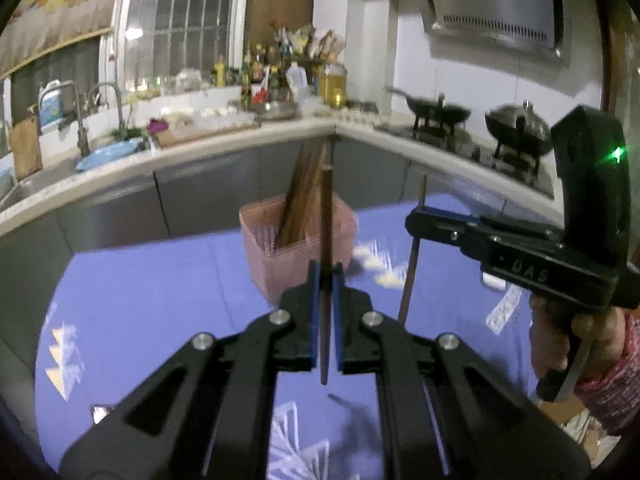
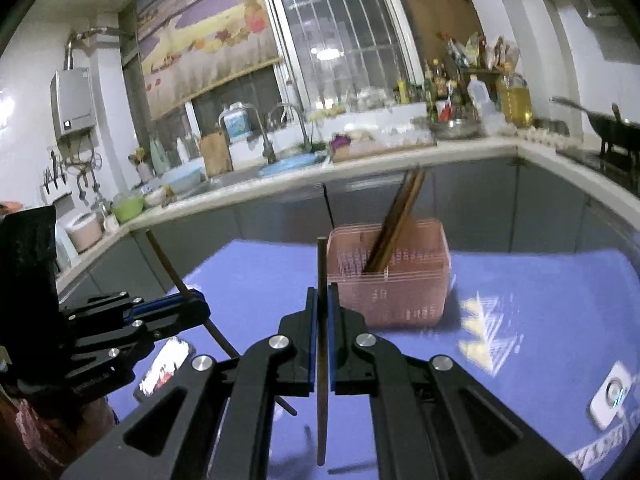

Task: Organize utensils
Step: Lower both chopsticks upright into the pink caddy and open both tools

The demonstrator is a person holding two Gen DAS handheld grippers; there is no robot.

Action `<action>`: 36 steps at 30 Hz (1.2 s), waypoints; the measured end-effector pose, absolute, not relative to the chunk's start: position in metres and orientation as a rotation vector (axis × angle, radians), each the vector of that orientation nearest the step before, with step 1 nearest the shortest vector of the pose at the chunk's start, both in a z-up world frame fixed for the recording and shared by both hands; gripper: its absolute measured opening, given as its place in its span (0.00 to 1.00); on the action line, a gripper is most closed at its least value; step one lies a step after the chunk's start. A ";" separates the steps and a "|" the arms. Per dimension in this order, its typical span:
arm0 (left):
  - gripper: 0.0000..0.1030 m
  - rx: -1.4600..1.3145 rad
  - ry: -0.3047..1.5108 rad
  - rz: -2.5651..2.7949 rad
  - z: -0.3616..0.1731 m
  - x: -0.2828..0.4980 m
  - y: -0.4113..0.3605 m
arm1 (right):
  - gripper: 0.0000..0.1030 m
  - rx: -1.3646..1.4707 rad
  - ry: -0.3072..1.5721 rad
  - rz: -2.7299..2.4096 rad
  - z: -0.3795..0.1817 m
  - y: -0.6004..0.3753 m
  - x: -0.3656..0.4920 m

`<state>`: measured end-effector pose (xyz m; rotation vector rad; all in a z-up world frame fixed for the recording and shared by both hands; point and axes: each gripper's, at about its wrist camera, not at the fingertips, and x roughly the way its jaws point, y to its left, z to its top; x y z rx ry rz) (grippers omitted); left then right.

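A cluttered kitchen runs round the back: a sink under a barred window, bottles in the corner, woks on a stove to the right. In front of it stands a tabletop under a blue cloth with pale printed patterns.

A pink slotted basket stands near the far edge of the tabletop, roughly at its middle, and already holds several brown chopsticks leaning up out of it.

The left tool is pinched narrow on a single brown chopstick, which stands nearly upright between the blue pads, its ends sticking out above and below. The right tool is likewise clamped narrow on its own chopstick, also close to vertical. Each tool shows in the other's view, off to the side and clear of the cloth, with its stick pinched at about mid-length.

By the look of it, the pick-up is done and the carry is in hand: both sticks are up off the tabletop and short of the basket. The next move calls for bringing each stick over the basket's open top, lower tip first, clear of the leaning bundle, then easing the pads apart so it drops in. The two tools should go in turn, or well apart, so they do not knock together above the rim.
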<state>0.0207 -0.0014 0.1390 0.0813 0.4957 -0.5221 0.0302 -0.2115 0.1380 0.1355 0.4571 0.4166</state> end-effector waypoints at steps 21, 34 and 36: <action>0.05 0.087 0.448 -0.380 0.166 0.174 -0.046 | 0.05 0.169 0.324 0.245 0.142 -0.226 0.191; 0.37 0.040 0.523 -0.312 0.143 0.142 -0.028 | 0.36 0.256 0.443 0.308 0.124 -0.222 0.145; 0.38 0.018 0.483 -0.294 0.150 0.121 -0.016 | 0.40 0.272 0.422 0.312 0.128 -0.226 0.124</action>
